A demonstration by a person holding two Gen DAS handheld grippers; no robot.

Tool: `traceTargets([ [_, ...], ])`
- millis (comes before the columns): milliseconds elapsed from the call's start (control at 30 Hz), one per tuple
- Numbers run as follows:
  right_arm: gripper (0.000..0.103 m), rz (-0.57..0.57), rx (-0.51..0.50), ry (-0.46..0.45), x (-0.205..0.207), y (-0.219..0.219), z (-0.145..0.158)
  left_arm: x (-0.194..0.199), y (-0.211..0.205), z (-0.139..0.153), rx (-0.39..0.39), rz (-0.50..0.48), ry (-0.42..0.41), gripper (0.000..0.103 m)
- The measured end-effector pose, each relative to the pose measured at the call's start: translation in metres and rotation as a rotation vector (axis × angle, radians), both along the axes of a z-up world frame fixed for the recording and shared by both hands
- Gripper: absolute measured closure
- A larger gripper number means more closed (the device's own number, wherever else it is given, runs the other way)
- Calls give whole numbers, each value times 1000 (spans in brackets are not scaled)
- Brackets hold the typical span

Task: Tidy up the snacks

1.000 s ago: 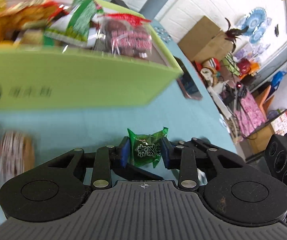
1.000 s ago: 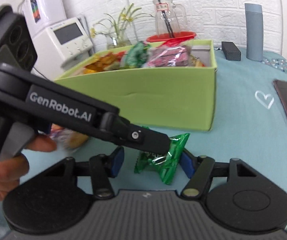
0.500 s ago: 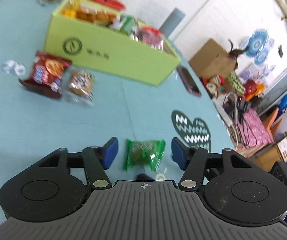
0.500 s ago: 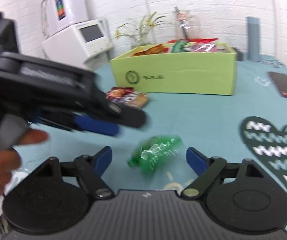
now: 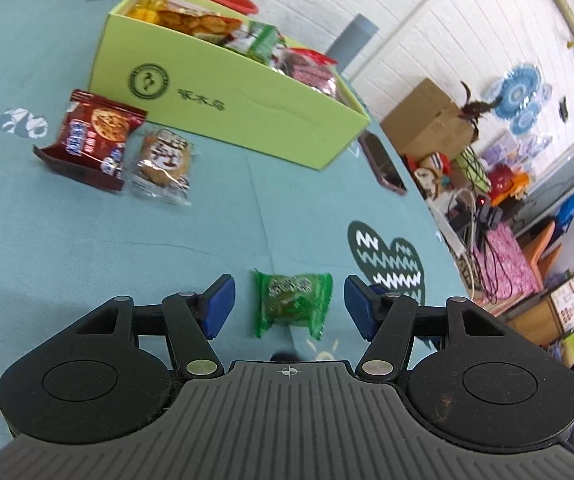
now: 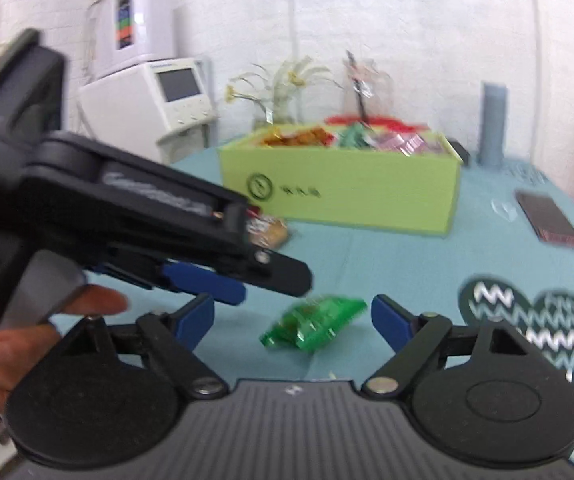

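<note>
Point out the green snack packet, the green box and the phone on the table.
green snack packet [image 5: 293, 304]: left wrist view, middle of the wrapper.
green box [image 5: 247, 120]: left wrist view, bare front wall.
phone [image 5: 383, 162]: left wrist view, middle of its dark face.

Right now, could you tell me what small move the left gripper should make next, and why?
Probably close the left gripper on the green snack packet: the packet lies loose on the teal tablecloth between its open pads, while the green box already holds other snacks.

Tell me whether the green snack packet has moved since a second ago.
Yes. The green snack packet now lies on the tablecloth, far nearer the camera than the green box, no longer pinched close beside it.
</note>
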State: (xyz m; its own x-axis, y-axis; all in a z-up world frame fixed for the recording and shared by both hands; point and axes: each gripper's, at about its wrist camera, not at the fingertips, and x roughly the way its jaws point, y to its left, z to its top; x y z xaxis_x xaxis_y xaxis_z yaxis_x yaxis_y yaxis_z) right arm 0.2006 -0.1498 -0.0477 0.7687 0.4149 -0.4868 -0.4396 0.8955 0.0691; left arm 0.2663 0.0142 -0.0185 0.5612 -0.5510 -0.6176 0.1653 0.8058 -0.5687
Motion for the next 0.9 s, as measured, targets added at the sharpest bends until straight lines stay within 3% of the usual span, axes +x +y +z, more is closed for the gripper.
traceTargets([
  [133, 14, 26, 12, 80, 20, 4, -14, 0, 16, 2, -4, 49, -8, 57],
  [300, 11, 50, 102, 137, 23, -14, -27, -17, 31, -2, -71, 119, -12, 49],
  [433, 11, 60, 85, 152, 18, -23, -25, -31, 29, -3, -49, 118, -30, 47],
  [600, 10, -4, 103, 127, 2, -39, -16, -30, 26, -6, -51, 81, -28, 45],
  [733, 10, -86, 114, 121, -4, -40, -18, -12, 26, -14, -62, 31, 11, 46],
  [900, 10, -102, 74, 130, 1, -31, -19, 14, 17, -17, -84, -27, 32, 46],
])
